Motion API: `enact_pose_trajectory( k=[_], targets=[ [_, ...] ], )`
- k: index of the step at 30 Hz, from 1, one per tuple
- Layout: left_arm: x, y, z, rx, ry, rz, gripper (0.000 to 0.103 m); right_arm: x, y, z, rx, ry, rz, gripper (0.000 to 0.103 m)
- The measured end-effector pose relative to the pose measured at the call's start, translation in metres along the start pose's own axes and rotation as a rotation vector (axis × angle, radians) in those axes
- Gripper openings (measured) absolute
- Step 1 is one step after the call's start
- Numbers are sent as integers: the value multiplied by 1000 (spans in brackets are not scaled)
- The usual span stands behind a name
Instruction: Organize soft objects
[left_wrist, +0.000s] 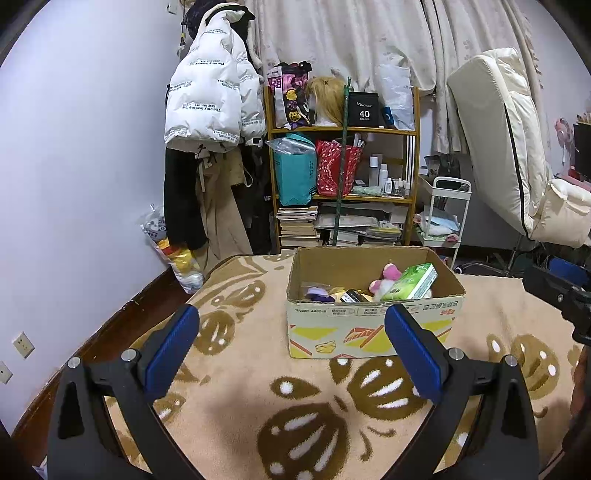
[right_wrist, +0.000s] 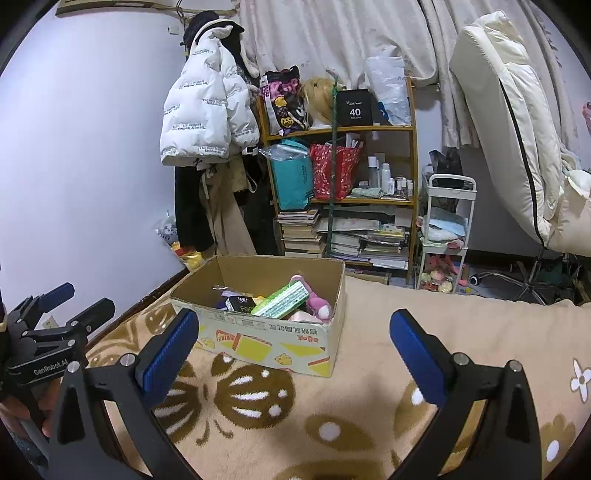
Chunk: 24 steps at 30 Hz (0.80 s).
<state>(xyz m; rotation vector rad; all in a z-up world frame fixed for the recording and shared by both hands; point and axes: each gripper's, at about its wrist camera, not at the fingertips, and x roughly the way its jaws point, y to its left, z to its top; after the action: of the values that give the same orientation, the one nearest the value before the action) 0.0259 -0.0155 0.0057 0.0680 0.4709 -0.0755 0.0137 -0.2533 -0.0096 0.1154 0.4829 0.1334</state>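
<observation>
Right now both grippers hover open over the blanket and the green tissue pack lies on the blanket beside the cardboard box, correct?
Not quite. The green tissue pack lies inside the cardboard box, as the right wrist view shows. The left gripper and right gripper are indeed open over the blanket.

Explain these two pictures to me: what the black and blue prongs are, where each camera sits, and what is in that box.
There is no robot here: a person holds a two-finger gripper in each hand, and each carries a wide-angle camera looking along its fingers. One picture is from the left gripper, the other from the right gripper. The blue-padded prongs are their fingers; both stand open and hold nothing. Ahead, on a beige blanket with brown patterns, sits an open cardboard box. In it lie a green tissue pack, a pink plush toy and other small items. In the right view, the left gripper shows at the left edge.
</observation>
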Motion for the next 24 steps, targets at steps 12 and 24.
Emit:
enact_pose_trajectory(
  k=[12,24],
  targets=[
    [2,-1,-1,1,6,0,100,6,16,-6,-63,36,22,103],
    [2,-9,-5,0,14,-4,100,5,6,-4,-18,36,12,103]
  ],
)
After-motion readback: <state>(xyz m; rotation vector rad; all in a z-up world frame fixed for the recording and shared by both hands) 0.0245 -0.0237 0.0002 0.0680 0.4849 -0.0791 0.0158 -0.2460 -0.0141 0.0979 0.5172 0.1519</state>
